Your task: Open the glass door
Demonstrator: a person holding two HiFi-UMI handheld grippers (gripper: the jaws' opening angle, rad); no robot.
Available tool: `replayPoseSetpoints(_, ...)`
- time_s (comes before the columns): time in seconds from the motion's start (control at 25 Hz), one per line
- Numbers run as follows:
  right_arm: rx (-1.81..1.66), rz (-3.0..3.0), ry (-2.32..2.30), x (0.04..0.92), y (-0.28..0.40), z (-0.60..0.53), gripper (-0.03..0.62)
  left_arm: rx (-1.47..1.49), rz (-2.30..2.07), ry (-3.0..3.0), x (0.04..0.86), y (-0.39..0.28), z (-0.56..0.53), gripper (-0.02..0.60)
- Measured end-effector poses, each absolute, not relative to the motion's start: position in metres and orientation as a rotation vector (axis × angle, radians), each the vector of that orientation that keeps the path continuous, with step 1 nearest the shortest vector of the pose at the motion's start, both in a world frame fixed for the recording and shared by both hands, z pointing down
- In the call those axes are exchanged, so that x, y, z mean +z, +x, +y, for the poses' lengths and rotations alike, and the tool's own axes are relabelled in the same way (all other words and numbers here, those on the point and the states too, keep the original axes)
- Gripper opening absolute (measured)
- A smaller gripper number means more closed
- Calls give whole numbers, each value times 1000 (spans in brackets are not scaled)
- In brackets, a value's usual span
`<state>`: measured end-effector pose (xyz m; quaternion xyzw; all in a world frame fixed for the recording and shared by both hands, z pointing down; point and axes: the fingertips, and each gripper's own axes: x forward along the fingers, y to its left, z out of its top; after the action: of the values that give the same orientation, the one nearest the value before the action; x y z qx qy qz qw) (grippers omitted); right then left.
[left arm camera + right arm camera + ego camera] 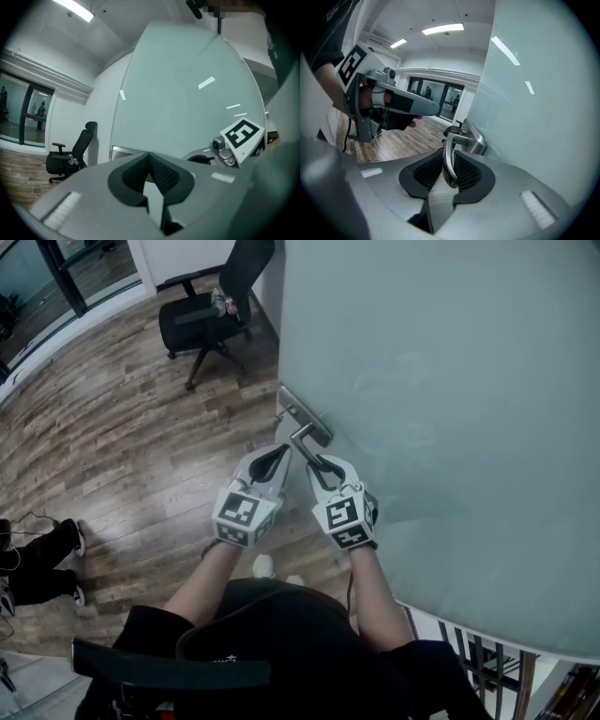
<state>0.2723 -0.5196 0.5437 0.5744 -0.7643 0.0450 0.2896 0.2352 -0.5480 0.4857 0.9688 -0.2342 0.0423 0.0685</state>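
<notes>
Within right gripper (447,169), clamped door handle (448,153)

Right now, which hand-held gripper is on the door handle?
The right hand-held gripper: its jaws clamp the door handle; the left hand-held gripper is shut on nothing.

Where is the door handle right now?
In the head view the door handle is near centre, at the left edge of the glass door, its lever gripped in the jaws of the right gripper.
</notes>
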Motion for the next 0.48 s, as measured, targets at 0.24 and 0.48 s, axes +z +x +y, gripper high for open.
replayPoseSetpoints(0.24, 111, -2019, 1567, 541, 290, -529, 78, 136, -630, 2932, 487, 248, -554, 0)
replayPoseSetpoints(0.48, 123, -1996, 1601, 544, 312, -532, 78, 132, -550, 2956, 486, 264, -555, 0)
